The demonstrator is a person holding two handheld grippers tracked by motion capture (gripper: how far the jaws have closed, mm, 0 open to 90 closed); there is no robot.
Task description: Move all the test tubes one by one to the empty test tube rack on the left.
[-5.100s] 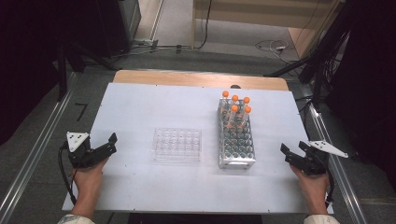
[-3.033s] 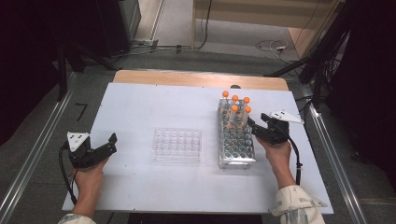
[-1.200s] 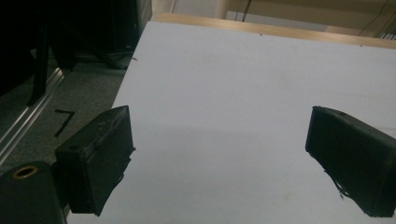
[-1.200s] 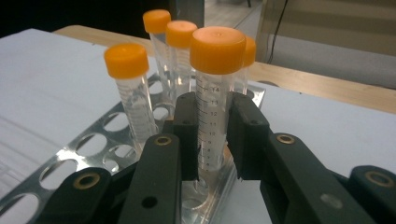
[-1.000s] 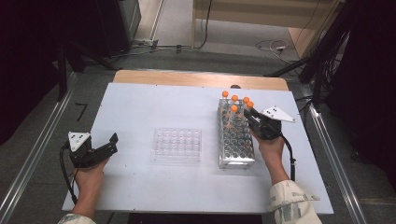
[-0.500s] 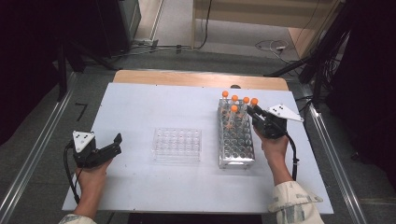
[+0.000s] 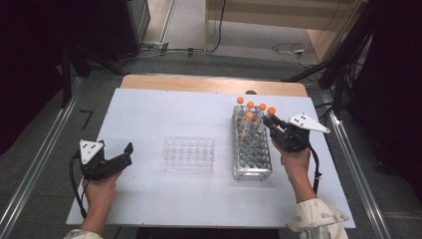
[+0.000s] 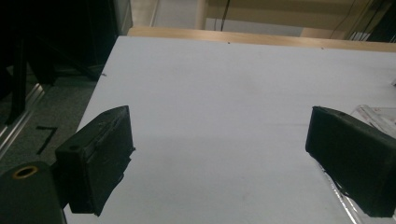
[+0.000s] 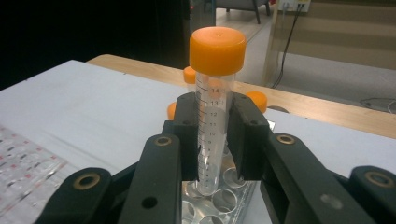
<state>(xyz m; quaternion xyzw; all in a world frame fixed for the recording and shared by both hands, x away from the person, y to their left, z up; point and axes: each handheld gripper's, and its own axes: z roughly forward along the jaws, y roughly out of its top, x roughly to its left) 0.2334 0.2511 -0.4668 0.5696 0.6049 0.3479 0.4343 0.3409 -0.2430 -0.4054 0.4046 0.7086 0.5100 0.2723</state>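
Note:
A clear tube with an orange cap (image 9: pixel 213 116) stands upright between the jaws of my right gripper (image 9: pixel 215 140), which is shut on it just below the cap. Its lower end hangs over the holes of the metal tube rack (image 9: pixel 219 203). In the high view the right gripper (image 7: pixel 270 123) holds this tube (image 7: pixel 271 111) above the rack's (image 7: pixel 252 158) far right side, next to several other orange-capped tubes (image 7: pixel 250 115). My left gripper (image 7: pixel 124 153) rests open near the table's left edge, its jaws (image 8: pixel 224 158) wide apart with only bare table between them.
A clear well plate (image 7: pixel 189 154) lies flat in the middle of the white table (image 7: pixel 164 109), between the two grippers. Its corner shows beside the left gripper's right jaw (image 8: pixel 379 116). A wooden strip runs along the table's far edge (image 7: pixel 209 83).
My right gripper has risen a little with the orange-capped tube, drawing it up out of the rack. The left hand has stayed nearly where it was.

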